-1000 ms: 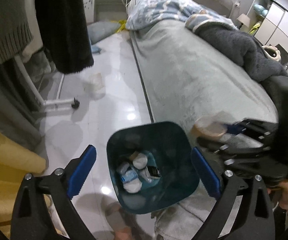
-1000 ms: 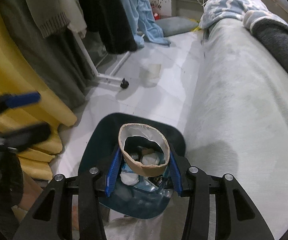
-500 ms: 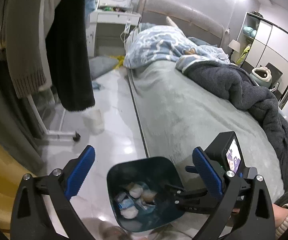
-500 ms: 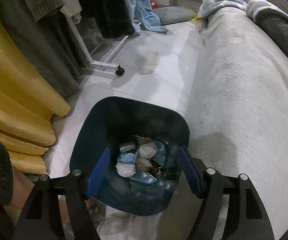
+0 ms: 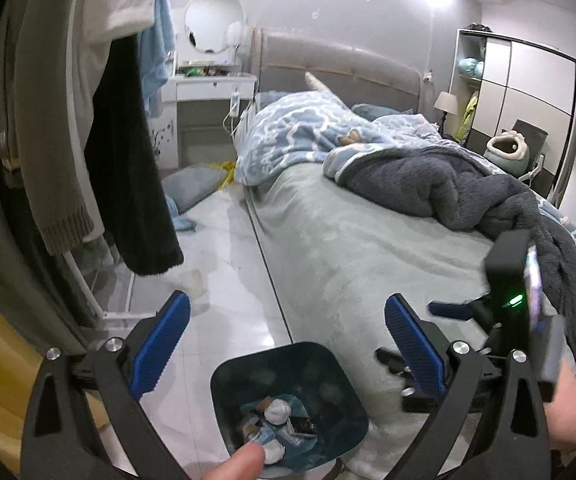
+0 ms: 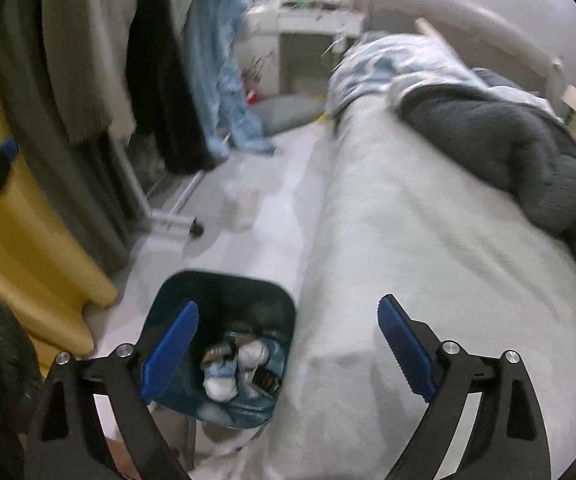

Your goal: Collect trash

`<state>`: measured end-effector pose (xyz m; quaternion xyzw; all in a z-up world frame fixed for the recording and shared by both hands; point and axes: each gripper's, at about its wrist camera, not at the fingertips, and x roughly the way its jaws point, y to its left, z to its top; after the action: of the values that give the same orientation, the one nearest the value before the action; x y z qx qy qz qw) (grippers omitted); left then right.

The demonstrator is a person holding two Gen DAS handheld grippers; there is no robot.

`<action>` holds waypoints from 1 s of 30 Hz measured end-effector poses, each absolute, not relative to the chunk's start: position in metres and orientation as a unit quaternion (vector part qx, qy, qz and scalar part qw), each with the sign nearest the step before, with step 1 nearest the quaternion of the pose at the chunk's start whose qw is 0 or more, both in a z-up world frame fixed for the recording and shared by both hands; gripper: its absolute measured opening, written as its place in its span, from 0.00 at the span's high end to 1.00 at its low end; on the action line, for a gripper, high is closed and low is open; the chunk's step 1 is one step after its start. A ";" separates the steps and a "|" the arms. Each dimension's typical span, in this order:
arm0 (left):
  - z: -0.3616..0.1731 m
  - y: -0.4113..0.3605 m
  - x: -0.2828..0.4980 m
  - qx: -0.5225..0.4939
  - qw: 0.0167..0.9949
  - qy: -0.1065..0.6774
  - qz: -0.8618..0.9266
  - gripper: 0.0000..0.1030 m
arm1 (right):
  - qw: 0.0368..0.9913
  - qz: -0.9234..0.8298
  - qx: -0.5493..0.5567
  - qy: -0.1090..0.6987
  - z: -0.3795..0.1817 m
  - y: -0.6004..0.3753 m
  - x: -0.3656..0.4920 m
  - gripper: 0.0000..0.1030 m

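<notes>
The right gripper point(image 6: 288, 344) has its blue fingers point(image 6: 169, 354) spreading apart with nothing between them, and they hang above the near edge of the bed point(image 6: 408, 240) and the dark teal bin point(image 6: 223, 280) that stands on the floor against the bed's side. The left gripper point(image 5: 285, 344) also has its fingers point(image 5: 159, 342) wide apart and empty, looking down at the same bin from the other side. The trash point(image 6: 233, 364), crumpled white wads, a small dark packet and what looks like a cardboard ring, lies at the bottom of the bin, so what is gathered is inside. From here the likeliest slip is a knock: the bin sits just under both tools and tight to the mattress, and a low swing of either frame could tip it and spill the pieces onto the glossy floor point(image 5: 223, 264). A pale cup-like thing point(image 6: 241, 208) stands on the floor further off near the clothes rack point(image 6: 167, 216); it may be trash, though the blur leaves that unsure. Reaching for it means passing the hanging garments point(image 5: 135, 160), which could snag a finger. The right view is smeared, so a grasp judged from it could miss.
</notes>
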<state>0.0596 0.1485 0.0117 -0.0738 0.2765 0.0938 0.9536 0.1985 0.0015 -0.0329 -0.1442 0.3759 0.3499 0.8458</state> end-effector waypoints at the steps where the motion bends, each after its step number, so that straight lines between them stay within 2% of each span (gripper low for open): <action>1: 0.014 0.143 0.058 -0.067 0.955 0.272 0.095 0.04 | 0.855 0.341 -0.135 0.366 -0.024 -0.010 0.195 0.05; 15: 0.028 0.086 0.025 -0.020 0.969 0.224 0.101 0.04 | 0.927 0.248 -0.078 0.271 0.028 -0.139 0.145 0.03; 24: 0.027 0.061 0.008 -0.015 0.971 0.217 0.098 0.03 | 0.941 0.222 -0.021 0.254 0.016 -0.200 0.113 0.03; 30: 0.020 0.051 -0.003 -0.006 0.972 0.210 0.102 0.03 | 0.946 0.235 -0.010 0.222 0.027 -0.210 0.086 0.03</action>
<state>-0.0025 0.0508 0.0201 -0.0065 0.2098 0.1021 0.9724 0.0856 -0.2099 0.0274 -0.0096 0.2222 0.2347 0.9463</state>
